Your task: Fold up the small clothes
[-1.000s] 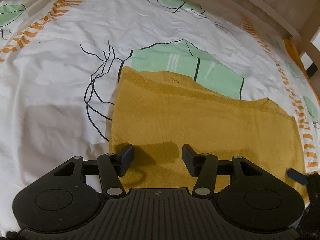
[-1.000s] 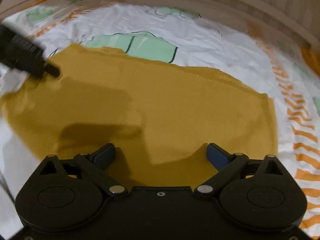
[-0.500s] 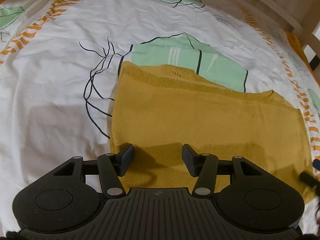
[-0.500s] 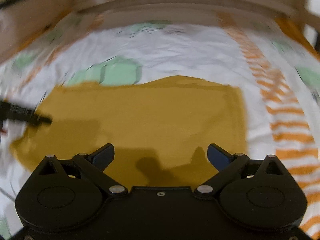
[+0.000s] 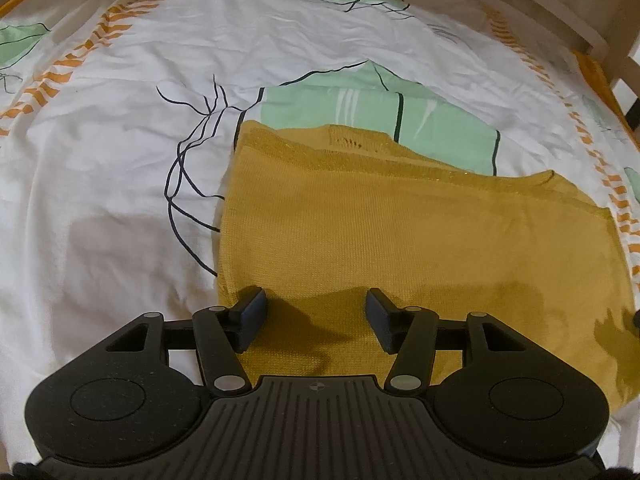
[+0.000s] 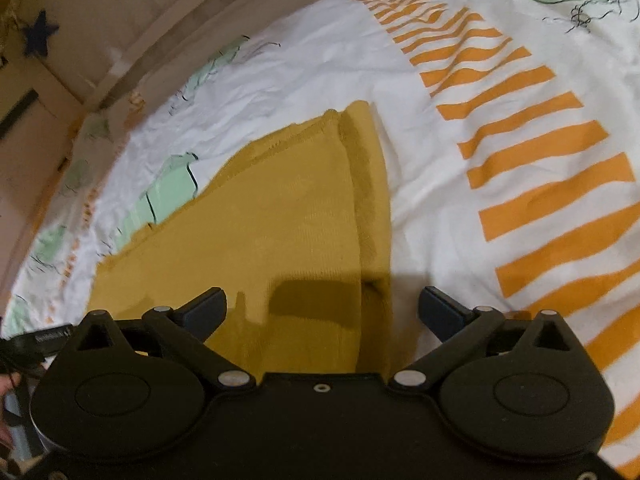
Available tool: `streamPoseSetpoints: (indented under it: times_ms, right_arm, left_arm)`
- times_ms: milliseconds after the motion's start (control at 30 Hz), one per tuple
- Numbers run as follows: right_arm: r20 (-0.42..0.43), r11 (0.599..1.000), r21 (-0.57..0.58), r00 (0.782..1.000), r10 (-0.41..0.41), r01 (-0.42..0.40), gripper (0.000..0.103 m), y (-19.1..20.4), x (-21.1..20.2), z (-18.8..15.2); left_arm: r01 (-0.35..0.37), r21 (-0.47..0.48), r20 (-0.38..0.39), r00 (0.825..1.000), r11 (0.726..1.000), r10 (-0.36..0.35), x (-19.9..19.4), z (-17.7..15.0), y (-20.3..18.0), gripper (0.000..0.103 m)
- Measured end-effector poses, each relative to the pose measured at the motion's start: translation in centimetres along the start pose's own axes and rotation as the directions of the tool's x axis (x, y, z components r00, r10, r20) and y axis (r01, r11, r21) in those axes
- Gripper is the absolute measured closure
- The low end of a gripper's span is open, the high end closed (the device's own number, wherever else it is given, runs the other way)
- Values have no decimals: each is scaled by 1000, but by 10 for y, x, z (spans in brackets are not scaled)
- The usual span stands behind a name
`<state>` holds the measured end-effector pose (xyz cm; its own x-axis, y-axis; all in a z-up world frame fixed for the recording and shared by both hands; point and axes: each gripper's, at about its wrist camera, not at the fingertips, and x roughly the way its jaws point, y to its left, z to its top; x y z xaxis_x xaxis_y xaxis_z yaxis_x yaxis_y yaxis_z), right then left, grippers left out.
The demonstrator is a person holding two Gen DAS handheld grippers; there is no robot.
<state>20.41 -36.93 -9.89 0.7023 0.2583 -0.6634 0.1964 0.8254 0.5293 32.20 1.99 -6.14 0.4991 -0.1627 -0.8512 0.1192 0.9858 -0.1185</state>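
Left wrist: mustard garment (image 5: 400, 240) flat under open left claw (image 5: 316, 314)

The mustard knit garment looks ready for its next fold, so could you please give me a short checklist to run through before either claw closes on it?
1. Mustard knit garment lies flat on the bedsheet: ok.
2. Left claw open, nothing pinched between its fingers: ok.
3. Right claw open, nothing pinched: ok.
4. Right claw lined up over the garment's right edge, where a lower layer sticks out from under the top one: ok.
5. Layers squared up along that edge: not ok, the top layer sits offset from the one beneath.
6. Claw fingers touching the fabric: cannot tell.
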Motion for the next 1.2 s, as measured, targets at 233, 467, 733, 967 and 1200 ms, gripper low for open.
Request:
streamPoseSetpoints:
  times_ms: [233, 467, 733, 967, 1200]
  right_arm:
    - [16, 981, 108, 987, 159, -160, 0, -20, 12, 11]
    - [-10, 968, 98, 973, 231, -229, 0, -23, 23, 21]
    - [-39, 964, 122, 970, 241, -234, 0, -25, 23, 26]
    - [-59, 971, 103, 973, 223, -217, 0, -21, 25, 29]
    - [-67, 965, 126, 969, 238, -228, 0, -25, 27, 31]
  left_arm:
    - [-22, 23, -17, 1000, 1000, 22, 3, 2, -5, 47]
    - [5, 16, 7, 1000, 1000, -5, -1, -2, -5, 45]
    - [163, -145, 71, 986, 976, -154, -23, 13, -28, 46]
    - [121, -25, 56, 991, 992, -119, 3, 36, -96, 46]
    - [19, 15, -12, 1000, 1000, -19, 47, 42, -122, 45]
